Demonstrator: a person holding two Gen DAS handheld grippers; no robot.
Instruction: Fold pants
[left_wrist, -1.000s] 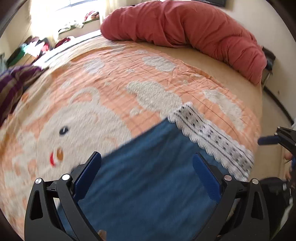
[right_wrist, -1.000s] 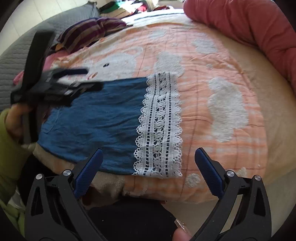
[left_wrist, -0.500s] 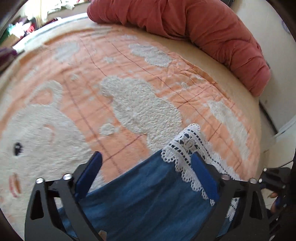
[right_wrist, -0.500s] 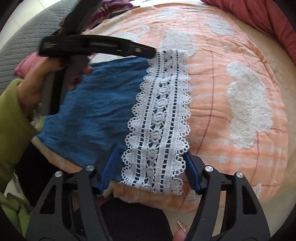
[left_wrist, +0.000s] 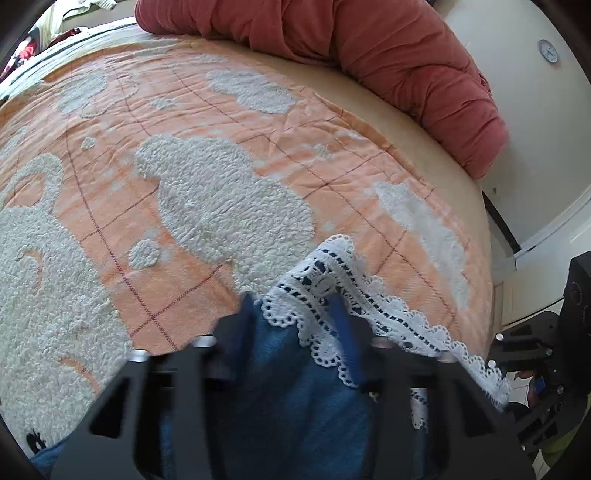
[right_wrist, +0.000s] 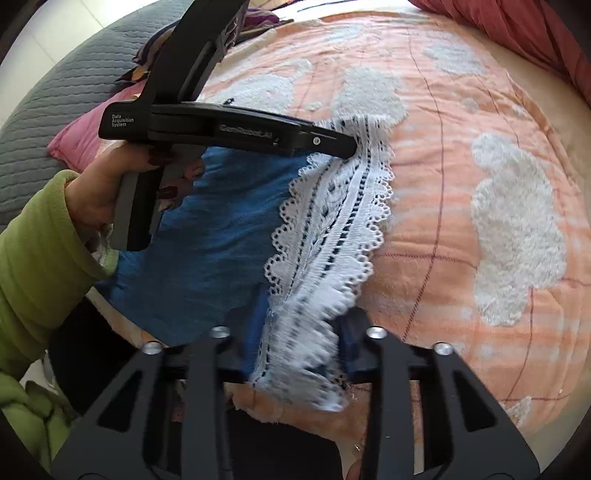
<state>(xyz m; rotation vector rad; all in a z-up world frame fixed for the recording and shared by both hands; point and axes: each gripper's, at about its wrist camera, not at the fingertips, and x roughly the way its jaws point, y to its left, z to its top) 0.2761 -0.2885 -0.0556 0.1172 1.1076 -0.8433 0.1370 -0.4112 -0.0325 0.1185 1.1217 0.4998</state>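
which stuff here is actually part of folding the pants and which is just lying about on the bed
Part of the job:
- blue pants with white lace hem
- left gripper, pinching the hem's far corner
- right gripper, pinching its near corner

Just lying about:
- red duvet
- striped purple cloth
- pink cloth

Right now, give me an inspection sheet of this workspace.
Surface: orange blanket with fluffy white patches, on a bed.
Job's things: blue pants, lace hem bunched at both ends.
Clutter: red duvet at the far edge; pink cloth, striped cloth.
Grippers: left gripper and right gripper have just been closing, each clamped on the hem.
Cables: nothing seen.
Surroundings: wall clock, grey quilt.
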